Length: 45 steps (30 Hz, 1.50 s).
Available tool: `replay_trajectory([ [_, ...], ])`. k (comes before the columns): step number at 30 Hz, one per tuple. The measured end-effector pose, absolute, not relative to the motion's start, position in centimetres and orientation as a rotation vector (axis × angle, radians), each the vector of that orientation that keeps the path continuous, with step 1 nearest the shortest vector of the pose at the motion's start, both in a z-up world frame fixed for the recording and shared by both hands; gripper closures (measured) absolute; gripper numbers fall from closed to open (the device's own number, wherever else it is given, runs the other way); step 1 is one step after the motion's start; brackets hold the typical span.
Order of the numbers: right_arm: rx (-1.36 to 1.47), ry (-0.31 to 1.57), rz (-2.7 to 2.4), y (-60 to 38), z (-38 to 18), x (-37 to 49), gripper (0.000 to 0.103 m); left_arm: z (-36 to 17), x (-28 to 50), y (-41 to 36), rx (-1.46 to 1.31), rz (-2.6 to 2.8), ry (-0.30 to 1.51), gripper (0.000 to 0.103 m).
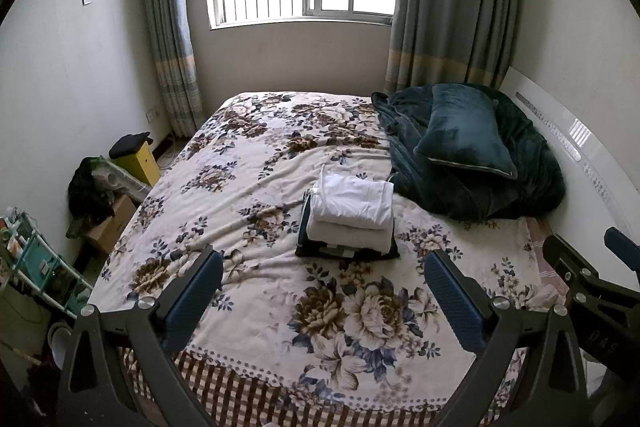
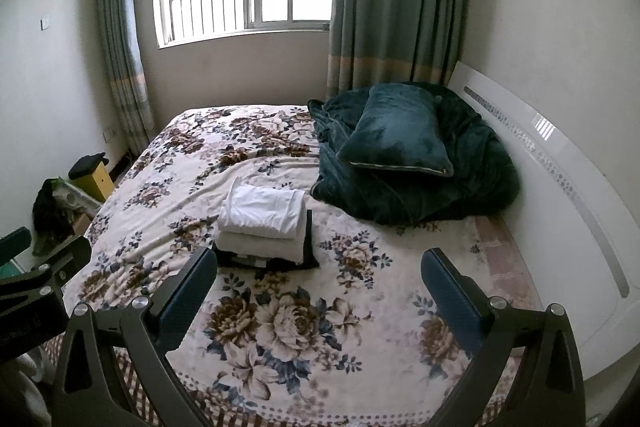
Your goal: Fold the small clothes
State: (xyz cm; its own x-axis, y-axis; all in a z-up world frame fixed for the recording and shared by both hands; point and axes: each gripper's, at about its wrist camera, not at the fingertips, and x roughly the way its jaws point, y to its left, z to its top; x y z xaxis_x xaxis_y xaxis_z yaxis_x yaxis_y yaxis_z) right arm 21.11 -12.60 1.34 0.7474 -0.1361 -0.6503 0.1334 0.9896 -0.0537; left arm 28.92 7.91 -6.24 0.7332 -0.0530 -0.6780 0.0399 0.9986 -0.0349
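A stack of folded clothes lies in the middle of the floral bed cover [image 1: 248, 171]: two folded white garments [image 1: 352, 211] on top of a folded black one [image 1: 344, 251]. The stack also shows in the right wrist view [image 2: 262, 217]. My left gripper [image 1: 324, 267] is open and empty, raised above the near part of the bed, short of the stack. My right gripper [image 2: 320, 263] is open and empty, at a like height, with the stack ahead and to its left. The right gripper shows at the right edge of the left wrist view [image 1: 588, 267].
A dark green quilt [image 1: 480, 179] with a green pillow [image 1: 464, 131] on it lies at the bed's far right by a white headboard [image 1: 580, 147]. Left of the bed stand a cardboard box [image 1: 112, 223], a yellow stool [image 1: 140, 163] and a shelf [image 1: 36, 259]. The window is behind.
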Motion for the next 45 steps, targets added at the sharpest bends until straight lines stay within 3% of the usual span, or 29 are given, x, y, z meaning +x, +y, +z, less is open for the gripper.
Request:
replay_trajectory([
  [45, 0.007, 0.708, -0.156, -12.6, 1.1, 20.7, 0.000, -5.7, 29.0, 9.0, -0.011, -0.040, 0.733, 0.000],
])
